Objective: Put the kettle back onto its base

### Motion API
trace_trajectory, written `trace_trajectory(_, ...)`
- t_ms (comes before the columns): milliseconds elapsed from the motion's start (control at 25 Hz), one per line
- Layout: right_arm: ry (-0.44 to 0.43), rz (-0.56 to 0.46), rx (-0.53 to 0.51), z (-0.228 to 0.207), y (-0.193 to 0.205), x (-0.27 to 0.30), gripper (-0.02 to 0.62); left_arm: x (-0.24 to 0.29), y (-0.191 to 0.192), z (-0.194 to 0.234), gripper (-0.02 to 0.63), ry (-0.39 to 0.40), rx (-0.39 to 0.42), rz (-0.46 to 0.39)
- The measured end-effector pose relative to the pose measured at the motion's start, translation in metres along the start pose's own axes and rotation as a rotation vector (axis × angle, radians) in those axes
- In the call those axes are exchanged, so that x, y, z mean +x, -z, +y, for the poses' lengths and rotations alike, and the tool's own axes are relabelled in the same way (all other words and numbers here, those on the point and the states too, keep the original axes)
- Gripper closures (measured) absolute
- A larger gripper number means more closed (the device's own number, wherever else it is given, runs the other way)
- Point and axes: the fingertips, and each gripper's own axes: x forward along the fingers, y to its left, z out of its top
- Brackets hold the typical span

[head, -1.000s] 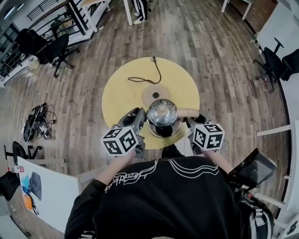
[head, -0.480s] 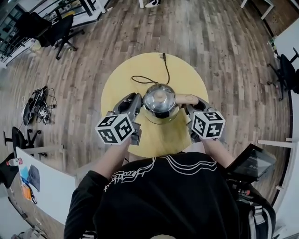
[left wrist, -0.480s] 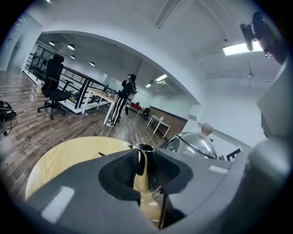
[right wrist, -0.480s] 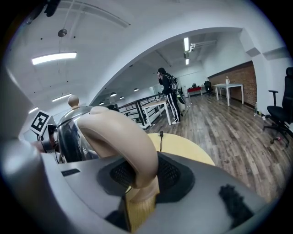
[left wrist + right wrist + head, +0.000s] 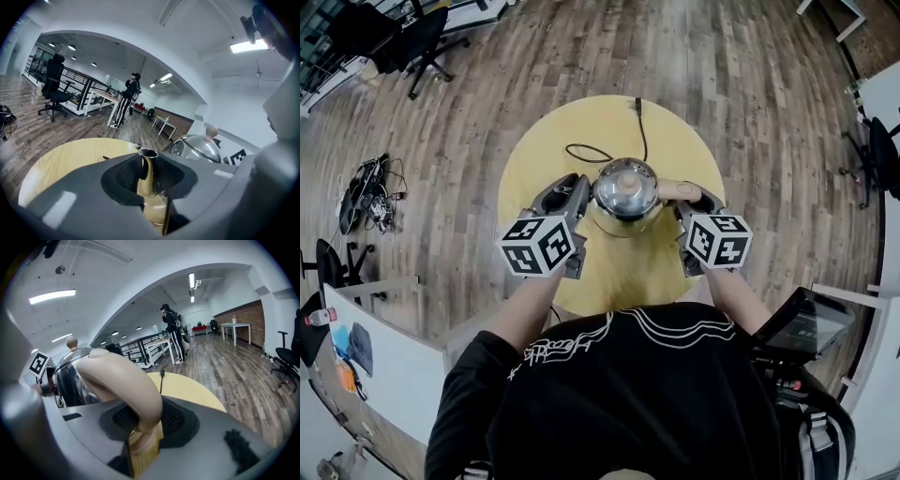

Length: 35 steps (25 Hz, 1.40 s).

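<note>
- Clamping spout [image 5: 146, 165] with left tool [image 5: 150, 180], handle [image 5: 123, 376] with right tool [image 5: 140, 430].
- Kettle [image 5: 625, 187] is hanging just over its base [image 5: 604, 223] on the worktop [image 5: 542, 161].
- Likely heavy, slick steel; handle is giving surest hold.

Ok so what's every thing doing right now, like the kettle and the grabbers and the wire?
kettle: upright, held from both sides, right over its base.
lid: closed.
base: flat on the yellow table, mostly hidden under the kettle; seated or not, cannot tell.
left gripper: shut on the spout.
right gripper: shut on the handle.
cord: lying loose in a loop on the table.
</note>
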Motion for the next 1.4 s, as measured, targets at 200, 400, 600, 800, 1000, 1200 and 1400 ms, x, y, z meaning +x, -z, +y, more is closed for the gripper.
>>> trace_trajectory(200, 0.005, -0.004, -0.004, -0.011, 0.008, 0.004, 0.48, 0.01, 0.01, 0.0, 0.526, 0.019, -0.002, 0.009)
trace_trajectory(400, 0.008, 0.004, 0.007, -0.015, 0.014, 0.008, 0.48, 0.016, 0.016, 0.002, 0.525, 0.028, 0.0, 0.021)
trace_trajectory(600, 0.014, 0.005, 0.016, -0.016, 0.021, 0.01, 0.48, 0.017, 0.02, 0.003, 0.525, 0.039, 0.006, 0.018)
trace_trajectory(800, 0.026, 0.009, 0.014, -0.02, 0.026, 0.007, 0.48, 0.016, 0.026, 0.0, 0.52, 0.051, -0.02, 0.005)
trace_trajectory(1000, 0.039, 0.004, 0.018, -0.024, 0.027, 0.013, 0.48, 0.021, 0.027, 0.003, 0.516, 0.064, -0.056, -0.018)
trace_trajectory(1200, 0.071, -0.014, 0.026, -0.026, 0.028, 0.011, 0.475, 0.021, 0.027, 0.004, 0.508, 0.083, -0.1, -0.009)
trace_trajectory(1400, 0.091, -0.019, 0.029, -0.024, 0.033, 0.0, 0.42, 0.005, 0.013, 0.005, 0.404, 0.08, -0.105, -0.079)
